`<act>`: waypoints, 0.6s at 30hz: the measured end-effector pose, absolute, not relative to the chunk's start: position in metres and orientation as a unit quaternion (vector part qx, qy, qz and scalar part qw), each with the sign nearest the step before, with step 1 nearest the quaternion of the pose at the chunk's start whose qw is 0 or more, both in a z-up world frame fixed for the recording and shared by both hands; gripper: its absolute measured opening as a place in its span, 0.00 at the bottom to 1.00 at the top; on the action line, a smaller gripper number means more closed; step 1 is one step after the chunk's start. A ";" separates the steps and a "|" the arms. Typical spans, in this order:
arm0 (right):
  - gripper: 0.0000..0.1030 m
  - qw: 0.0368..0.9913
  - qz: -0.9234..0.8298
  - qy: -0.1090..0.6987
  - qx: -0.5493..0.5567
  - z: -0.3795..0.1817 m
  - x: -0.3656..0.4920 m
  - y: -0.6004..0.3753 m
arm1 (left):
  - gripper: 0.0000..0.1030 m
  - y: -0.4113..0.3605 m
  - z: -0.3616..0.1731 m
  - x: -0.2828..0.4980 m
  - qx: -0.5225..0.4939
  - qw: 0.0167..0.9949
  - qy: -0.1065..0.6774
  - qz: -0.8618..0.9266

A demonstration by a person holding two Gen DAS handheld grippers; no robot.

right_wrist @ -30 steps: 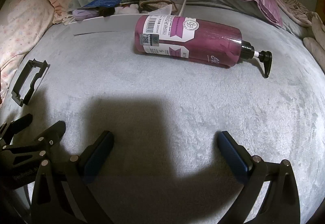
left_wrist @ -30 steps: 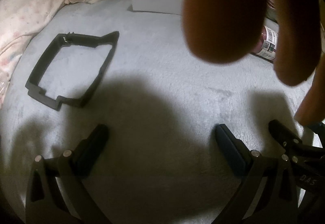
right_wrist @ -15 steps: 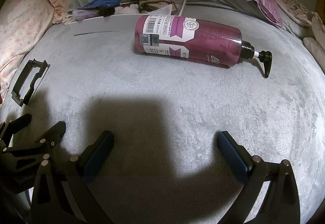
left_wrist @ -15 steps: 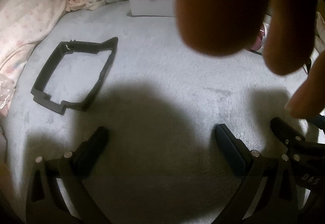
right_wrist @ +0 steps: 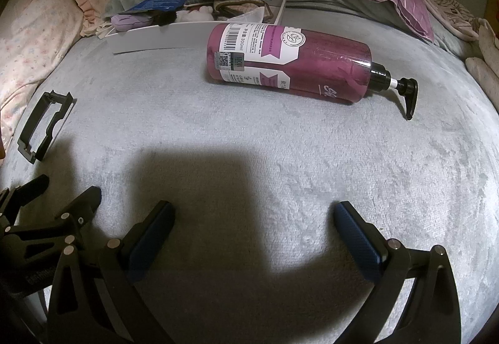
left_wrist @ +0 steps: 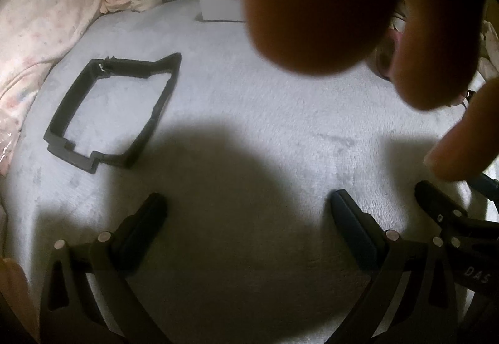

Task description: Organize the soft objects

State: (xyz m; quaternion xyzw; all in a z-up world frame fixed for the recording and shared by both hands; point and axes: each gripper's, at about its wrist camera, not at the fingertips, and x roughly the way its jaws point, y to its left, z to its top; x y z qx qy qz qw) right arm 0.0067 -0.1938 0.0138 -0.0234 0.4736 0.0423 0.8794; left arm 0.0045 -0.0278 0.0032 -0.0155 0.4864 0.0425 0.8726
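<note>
Your left gripper (left_wrist: 248,213) and right gripper (right_wrist: 254,220) both stood wide apart, holding nothing. The soft items sat in the white rectangular box (right_wrist: 174,36) behind the purple pump bottle (right_wrist: 290,60); reaching over could roll it.

Left wrist view: blurred fingers (left_wrist: 315,3) close to the lens hide most of the white tray (left_wrist: 218,5) and nearly all of the purple bottle (left_wrist: 386,63). Right wrist view: tray contents (right_wrist: 199,11) too jumbled to identify; label print on bottle unreadable.
</note>
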 end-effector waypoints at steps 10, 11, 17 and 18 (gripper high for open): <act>1.00 0.879 0.042 0.474 -0.024 0.013 0.007 -0.194 | 1.00 -0.030 0.000 0.006 -0.013 0.868 0.495 0.048; 1.00 0.879 0.042 0.474 -0.024 0.013 0.007 -0.194 | 1.00 -0.030 0.000 0.005 -0.013 0.869 0.493 0.048; 1.00 0.879 0.043 0.473 -0.023 0.013 0.007 -0.194 | 1.00 -0.022 0.007 0.004 -0.037 0.876 0.480 0.036; 1.00 0.880 0.042 0.473 -0.024 0.013 0.007 -0.193 | 1.00 -0.019 0.007 0.004 -0.044 0.876 0.479 0.033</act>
